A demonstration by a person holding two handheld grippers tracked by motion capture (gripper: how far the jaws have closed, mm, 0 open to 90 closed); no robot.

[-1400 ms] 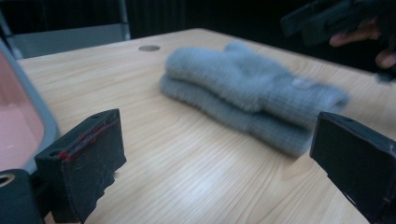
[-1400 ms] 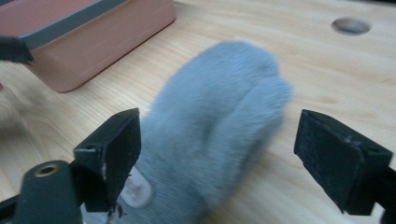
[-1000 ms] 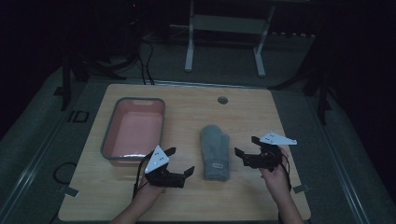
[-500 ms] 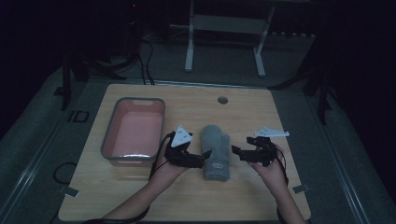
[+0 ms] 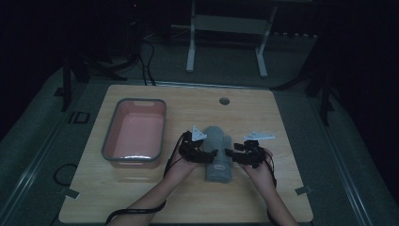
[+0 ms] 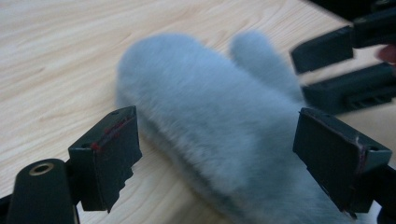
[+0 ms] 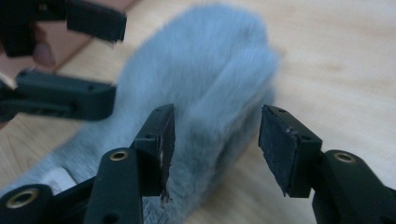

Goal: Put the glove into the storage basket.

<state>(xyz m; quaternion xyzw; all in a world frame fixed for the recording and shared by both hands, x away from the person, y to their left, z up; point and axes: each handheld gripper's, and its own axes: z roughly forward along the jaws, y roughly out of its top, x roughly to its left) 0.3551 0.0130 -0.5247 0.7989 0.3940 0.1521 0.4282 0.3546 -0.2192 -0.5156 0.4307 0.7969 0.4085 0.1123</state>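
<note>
A fluffy grey mitten (image 5: 218,141) lies lengthwise at the middle of the wooden table (image 5: 282,122), cuff toward the person. My left gripper (image 5: 211,156) is at its left side and my right gripper (image 5: 231,154) at its right side, tips facing each other. In the left gripper view the mitten (image 6: 219,102) lies between the wide-open jaws of the left gripper (image 6: 217,142), with the right gripper (image 6: 345,70) beyond. In the right gripper view the right gripper (image 7: 217,140) stands open around the edge of the mitten (image 7: 210,70); the left gripper (image 7: 70,60) is beyond.
A pink tray with a grey rim (image 5: 109,136) stands on the left of the table. A round cable hole (image 5: 224,100) is near the far edge. A white label (image 5: 219,165) shows on the mitten's cuff. Dark floor and a table frame lie beyond.
The left gripper has travelled right from beside the tray to the mitten's left side. The right gripper has moved left to the mitten's right side. The mitten has not moved.
</note>
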